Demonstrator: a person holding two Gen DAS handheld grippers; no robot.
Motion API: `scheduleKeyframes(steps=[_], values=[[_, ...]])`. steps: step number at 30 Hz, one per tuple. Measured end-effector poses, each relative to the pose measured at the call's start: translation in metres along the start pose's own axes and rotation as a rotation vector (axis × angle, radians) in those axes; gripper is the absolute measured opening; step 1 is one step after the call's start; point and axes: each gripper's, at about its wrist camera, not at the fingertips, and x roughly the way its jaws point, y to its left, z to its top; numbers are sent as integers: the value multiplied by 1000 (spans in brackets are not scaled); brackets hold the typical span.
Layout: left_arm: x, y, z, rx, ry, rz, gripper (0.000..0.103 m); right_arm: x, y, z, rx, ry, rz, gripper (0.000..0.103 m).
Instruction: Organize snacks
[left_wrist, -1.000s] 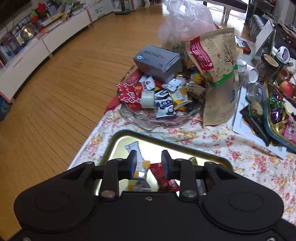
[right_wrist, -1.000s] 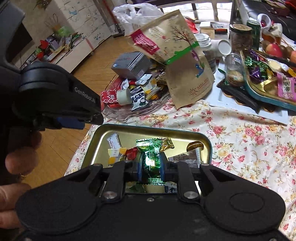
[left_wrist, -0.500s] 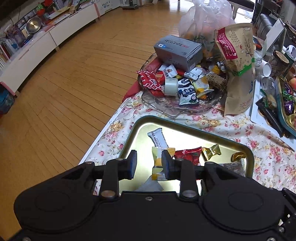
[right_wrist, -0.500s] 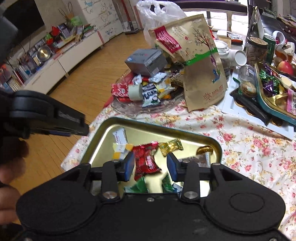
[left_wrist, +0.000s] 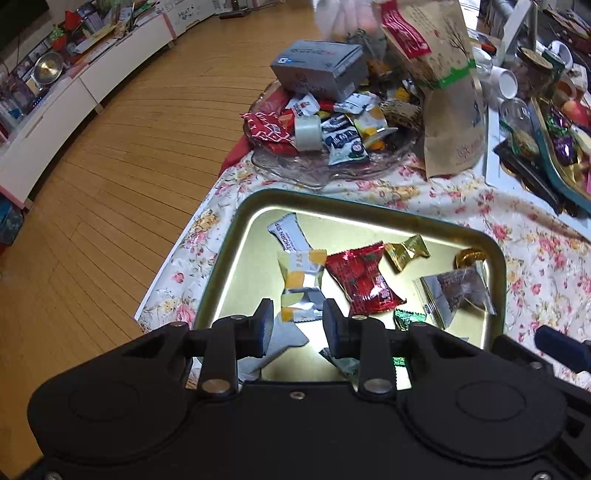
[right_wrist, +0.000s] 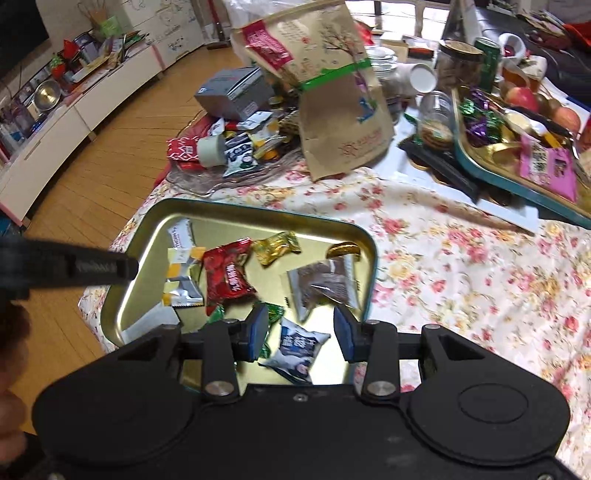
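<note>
1. Left hand-held gripper: jaws parted, nothing between them, poised over the near end of the gold tin tray, just above the yellow-and-white snack packet.
2. Right hand-held gripper: jaws wide apart, empty, hovering over the tray's near right corner with the blue-and-white packet lying below the gap.
3. Sorted so far, by the look of it: red packet, gold-wrapped candy, clear-wrapped brown biscuit, green candy and others, loose in the tray on the floral desk.
4. Unsorted pile heaped on the glass dish beyond the tray, with a grey box on top and a kraft pouch leaning beside it.
5. Risk: both grippers crowded over one tray end, so a careless reach could knock them together.
6. Risk: pulling a packet from under the box or beside the pouch could topple either and spill snacks off the desk edge, which lies close to the dish.
7. Risk: slick, crinkly wrappers likely to slip from a shallow pinch.
</note>
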Motion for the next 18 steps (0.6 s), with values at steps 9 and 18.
scheduleKeyframes(steps=[9,18], values=[[8,-16,-4,24,0,67,41,-11,-16,-6,-7,-8,-76,42],[11,-23,-7,53,4,66,41,-12,-20,-4,14,-1,-79,42]])
